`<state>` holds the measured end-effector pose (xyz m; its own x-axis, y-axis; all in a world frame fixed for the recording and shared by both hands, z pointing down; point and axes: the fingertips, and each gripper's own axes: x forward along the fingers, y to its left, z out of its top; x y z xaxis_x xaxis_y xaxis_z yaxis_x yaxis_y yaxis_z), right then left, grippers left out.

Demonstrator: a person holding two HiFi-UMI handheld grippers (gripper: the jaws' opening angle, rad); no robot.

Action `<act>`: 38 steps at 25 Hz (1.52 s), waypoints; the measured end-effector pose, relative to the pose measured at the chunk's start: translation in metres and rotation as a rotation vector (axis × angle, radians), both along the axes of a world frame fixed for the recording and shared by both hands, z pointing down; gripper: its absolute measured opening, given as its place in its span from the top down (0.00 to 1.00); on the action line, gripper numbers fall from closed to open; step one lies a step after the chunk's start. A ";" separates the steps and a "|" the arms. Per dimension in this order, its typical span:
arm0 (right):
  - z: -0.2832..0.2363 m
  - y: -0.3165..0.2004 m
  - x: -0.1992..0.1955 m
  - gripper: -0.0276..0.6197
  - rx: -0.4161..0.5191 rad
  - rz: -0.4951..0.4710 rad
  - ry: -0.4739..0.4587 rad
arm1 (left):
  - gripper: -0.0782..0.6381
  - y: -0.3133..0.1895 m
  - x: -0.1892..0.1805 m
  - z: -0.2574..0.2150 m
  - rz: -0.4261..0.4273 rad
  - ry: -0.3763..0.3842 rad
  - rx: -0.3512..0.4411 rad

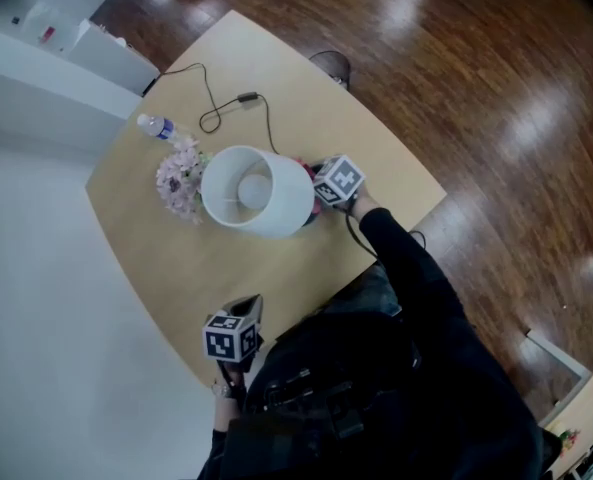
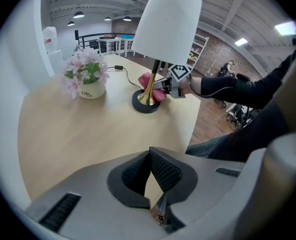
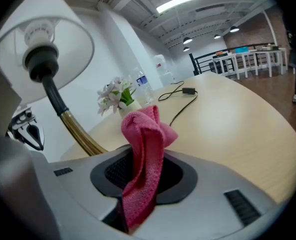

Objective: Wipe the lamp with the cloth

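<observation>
The lamp has a white shade (image 1: pixel 251 190), a brass stem (image 2: pixel 150 89) and a round black base (image 2: pixel 147 105), and it stands mid-table. My right gripper (image 3: pixel 143 169) is shut on a folded pink cloth (image 3: pixel 144 144). It sits low beside the lamp's base, with the cloth close to the stem (image 3: pixel 78 131) and under the shade (image 3: pixel 38 39). In the head view the right gripper (image 1: pixel 326 193) is tucked against the shade's right side. My left gripper (image 2: pixel 150 176) is shut with nothing in it and hangs over the near table edge (image 1: pixel 236 333), well apart from the lamp.
A pot of pale pink flowers (image 1: pixel 181 183) stands just left of the lamp, and a water bottle (image 1: pixel 156 126) lies behind it. The lamp's black cord (image 1: pixel 231 103) runs across the far tabletop. Wooden floor surrounds the table (image 1: pixel 146 268); a white counter is at the left.
</observation>
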<state>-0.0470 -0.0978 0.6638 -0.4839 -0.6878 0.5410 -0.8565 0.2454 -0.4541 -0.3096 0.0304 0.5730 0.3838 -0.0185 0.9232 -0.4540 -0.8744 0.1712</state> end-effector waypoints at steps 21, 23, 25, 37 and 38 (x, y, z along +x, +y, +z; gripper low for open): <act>0.004 0.073 -0.046 0.78 -0.026 0.085 0.111 | 0.89 0.021 0.027 0.008 0.038 0.075 -0.018; 0.004 0.072 -0.048 0.78 -0.042 0.114 0.147 | 0.89 0.023 0.026 0.007 0.034 0.087 -0.019; 0.006 0.073 -0.049 0.78 -0.059 0.139 0.190 | 0.89 0.024 0.023 0.007 0.026 0.098 -0.016; 0.017 0.086 -0.063 0.78 -0.123 0.196 0.315 | 0.89 0.024 0.005 0.010 -0.014 0.152 -0.019; 0.016 0.087 -0.068 0.78 -0.126 0.187 0.323 | 0.89 0.024 0.004 0.011 -0.016 0.159 -0.020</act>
